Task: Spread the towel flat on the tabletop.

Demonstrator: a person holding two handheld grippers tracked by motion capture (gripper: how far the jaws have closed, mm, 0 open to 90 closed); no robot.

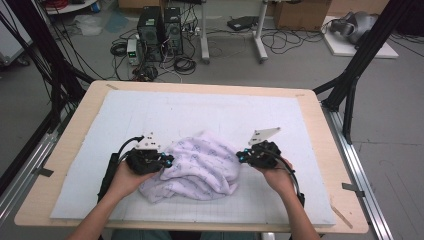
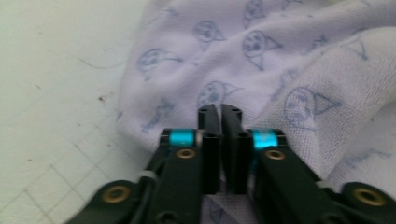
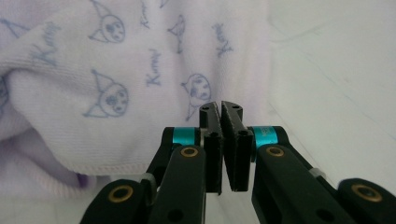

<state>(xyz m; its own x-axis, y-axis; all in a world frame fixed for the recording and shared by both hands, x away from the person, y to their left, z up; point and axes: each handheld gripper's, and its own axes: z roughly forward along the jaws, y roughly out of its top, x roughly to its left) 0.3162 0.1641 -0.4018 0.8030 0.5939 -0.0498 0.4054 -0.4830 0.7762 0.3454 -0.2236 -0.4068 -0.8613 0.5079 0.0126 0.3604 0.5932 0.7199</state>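
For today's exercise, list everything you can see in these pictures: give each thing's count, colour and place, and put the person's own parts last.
Towel: one, pale lilac with blue cat-face print, crumpled at the middle of the mat, between the two grippers.
Mat: one, white with a faint grid, covering most of the table.
Table: one, light wood, in the foreground.
Computer towers: two, black, on the floor beyond the table.
Cables: many, black, on the grey floor.
Cardboard box: one, brown, on the floor at the far right.
Left gripper: one, black with turquoise bands, jaws nearly together at the towel's left edge.
Right gripper: one, black with turquoise bands, jaws shut at the towel's right edge.
Hands: two, each holding a gripper.
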